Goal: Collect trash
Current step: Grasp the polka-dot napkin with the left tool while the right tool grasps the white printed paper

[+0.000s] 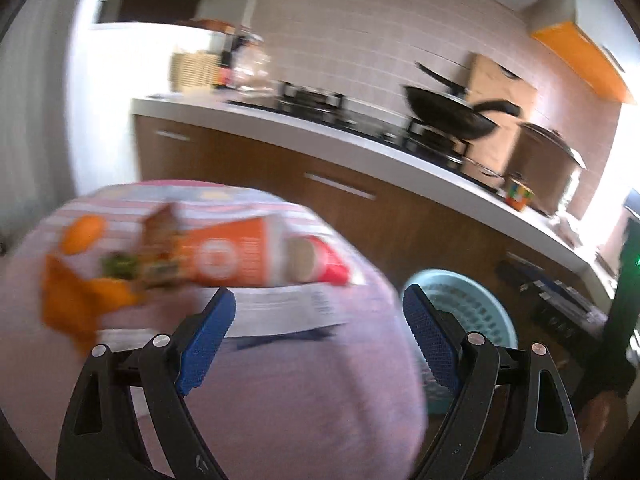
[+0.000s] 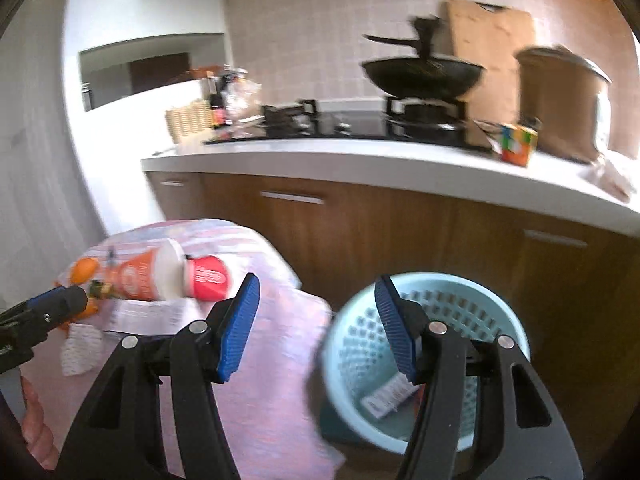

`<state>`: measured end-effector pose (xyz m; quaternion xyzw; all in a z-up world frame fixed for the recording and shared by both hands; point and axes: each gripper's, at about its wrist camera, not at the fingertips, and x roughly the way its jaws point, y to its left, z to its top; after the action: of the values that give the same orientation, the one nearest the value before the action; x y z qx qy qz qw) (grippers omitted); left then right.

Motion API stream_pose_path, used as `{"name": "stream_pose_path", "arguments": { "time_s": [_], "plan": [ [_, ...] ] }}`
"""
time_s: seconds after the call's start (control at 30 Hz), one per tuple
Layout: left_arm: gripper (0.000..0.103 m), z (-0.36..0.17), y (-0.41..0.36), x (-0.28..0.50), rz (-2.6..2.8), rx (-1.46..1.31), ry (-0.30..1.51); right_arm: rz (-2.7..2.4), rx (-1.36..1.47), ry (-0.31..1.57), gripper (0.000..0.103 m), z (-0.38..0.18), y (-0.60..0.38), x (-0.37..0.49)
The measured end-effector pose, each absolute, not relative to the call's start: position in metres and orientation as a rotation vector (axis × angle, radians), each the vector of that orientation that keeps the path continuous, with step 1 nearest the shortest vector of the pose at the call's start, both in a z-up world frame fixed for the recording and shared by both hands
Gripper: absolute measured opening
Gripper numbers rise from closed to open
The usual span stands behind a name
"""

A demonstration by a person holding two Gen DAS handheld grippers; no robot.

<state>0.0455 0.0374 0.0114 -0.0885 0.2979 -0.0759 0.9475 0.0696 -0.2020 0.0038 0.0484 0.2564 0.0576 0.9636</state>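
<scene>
Trash lies on a small table with a pink cloth: an orange paper cup on its side, a red cup beside it, orange peel, an orange fruit and a white printed paper. My left gripper is open above the cloth, just short of the paper. My right gripper is open between the table and a light blue basket, which holds a white wrapper. The cups and the left gripper's tip show in the right wrist view.
A white kitchen counter with brown cabinets runs behind. On it stand a hob with a black wok, a colourful carton, a wicker basket and bottles. The blue basket stands on the floor right of the table.
</scene>
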Motion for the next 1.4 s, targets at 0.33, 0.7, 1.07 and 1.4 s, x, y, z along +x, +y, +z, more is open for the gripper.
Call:
{"name": "stream_pose_path", "arguments": {
  "time_s": [0.33,0.7,1.07,1.4],
  "plan": [
    [0.084,-0.023,0.14,0.02,0.026,-0.201,0.699,0.306,0.022,0.559,0.056,-0.009,-0.116,0.087],
    [0.083,-0.078,0.162,0.044,0.101,-0.234,0.839,0.373,0.008,0.736,0.056,-0.06,-0.076,0.139],
    [0.056,-0.084,0.149,0.049,0.147,-0.128,0.877,0.523,0.048,0.833,0.043,-0.076,-0.049,0.128],
    [0.015,-0.08,0.169,0.016,0.058,-0.194,0.863,0.763,0.015,0.846,0.037,-0.056,-0.023,0.07]
  ]
}}
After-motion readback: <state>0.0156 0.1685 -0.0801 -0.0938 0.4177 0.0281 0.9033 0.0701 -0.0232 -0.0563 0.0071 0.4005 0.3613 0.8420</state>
